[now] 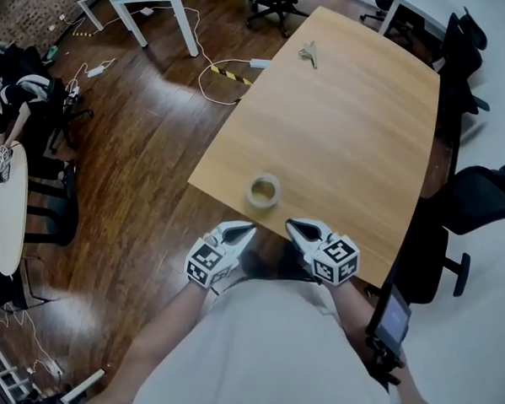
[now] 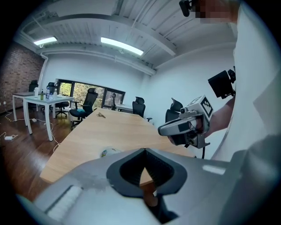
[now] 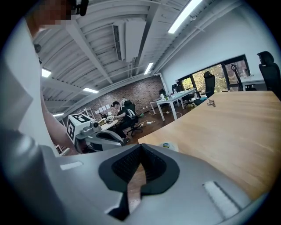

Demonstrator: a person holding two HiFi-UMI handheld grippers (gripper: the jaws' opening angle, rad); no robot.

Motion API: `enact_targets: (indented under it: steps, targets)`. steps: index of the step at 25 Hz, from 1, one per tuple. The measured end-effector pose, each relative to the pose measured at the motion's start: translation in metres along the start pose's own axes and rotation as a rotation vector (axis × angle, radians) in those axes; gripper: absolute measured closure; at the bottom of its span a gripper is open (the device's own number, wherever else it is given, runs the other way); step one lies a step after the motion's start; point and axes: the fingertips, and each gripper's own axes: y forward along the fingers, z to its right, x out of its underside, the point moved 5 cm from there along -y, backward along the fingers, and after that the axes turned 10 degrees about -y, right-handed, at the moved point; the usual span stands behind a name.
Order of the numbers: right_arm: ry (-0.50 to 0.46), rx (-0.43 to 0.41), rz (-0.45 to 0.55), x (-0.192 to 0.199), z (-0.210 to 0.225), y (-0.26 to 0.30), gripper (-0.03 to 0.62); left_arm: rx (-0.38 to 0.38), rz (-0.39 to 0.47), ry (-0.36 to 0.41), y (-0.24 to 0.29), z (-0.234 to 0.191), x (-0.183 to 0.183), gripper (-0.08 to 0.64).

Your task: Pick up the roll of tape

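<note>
Closest to us in the head view is our pale shirt (image 1: 262, 349), and just past it we hold both grippers side by side at the near edge of the wooden surface (image 1: 340, 134). Our left gripper (image 1: 247, 231) has its jaws fully together with nothing between them; its own view shows the tips meeting and only bare wood past them. Our right gripper (image 1: 292, 226) reads the same in its own view: jaws closed tip to tip, holding nothing. Lying flat with its hole facing up, the tape (image 1: 264, 190) sits on the surface close to the near edge, apart from both grippers. From the tape, the left gripper is at 7 o'clock and the right at 5 o'clock. In the left gripper view the tape (image 2: 109, 152) peeks over the jaw's rim at 9 o'clock of the tips, with the right gripper (image 2: 160, 130) at 2 o'clock. In the right gripper view the tape (image 3: 168, 146) shows at 3 o'clock of the tips and the left gripper (image 3: 125, 140) at 9 o'clock. Far along the surface, at 12 o'clock of the tape, lies a small metal thing (image 1: 307, 54). A black chair (image 1: 480, 200) stands at 3 o'clock.
</note>
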Motion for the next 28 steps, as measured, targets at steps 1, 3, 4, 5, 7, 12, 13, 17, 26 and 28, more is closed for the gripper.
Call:
enact_targets:
  steps: [1,3,4,5,7,12,13,17,26,28]
  targets:
    - [0.002,-0.004,0.0,0.0,0.004,-0.001,0.584,-0.003,-0.006,0.009,0.005,-0.001,-0.004,0.555]
    - [0.007,-0.014,0.0,0.0,0.011,-0.003,0.584,-0.003,-0.022,0.025,0.016,-0.002,-0.01,0.555]
    - [0.009,-0.019,-0.001,-0.001,0.014,-0.003,0.585,-0.003,-0.032,0.034,0.021,-0.003,-0.012,0.555]
    - [0.013,-0.023,-0.002,-0.002,0.018,-0.004,0.584,-0.005,-0.042,0.043,0.026,-0.004,-0.015,0.555]
    - [0.019,-0.033,-0.003,-0.003,0.025,-0.005,0.584,-0.008,-0.057,0.059,0.035,-0.005,-0.021,0.555]
    - [0.036,-0.058,0.006,-0.007,0.043,-0.006,0.584,-0.021,-0.104,0.084,0.056,-0.009,-0.027,0.554]
    - [0.039,-0.061,0.007,-0.007,0.046,-0.005,0.584,-0.025,-0.114,0.088,0.058,-0.011,-0.027,0.554]
    - [0.043,-0.071,0.0,-0.007,0.052,-0.002,0.585,-0.041,-0.157,0.095,0.065,-0.015,-0.025,0.554]
    - [0.06,-0.081,-0.014,0.007,0.076,-0.01,0.584,-0.1,-0.4,0.174,0.098,-0.034,0.002,0.5]
    - [0.068,-0.076,-0.01,0.011,0.088,-0.016,0.584,-0.094,-0.492,0.224,0.114,-0.034,0.01,0.44]
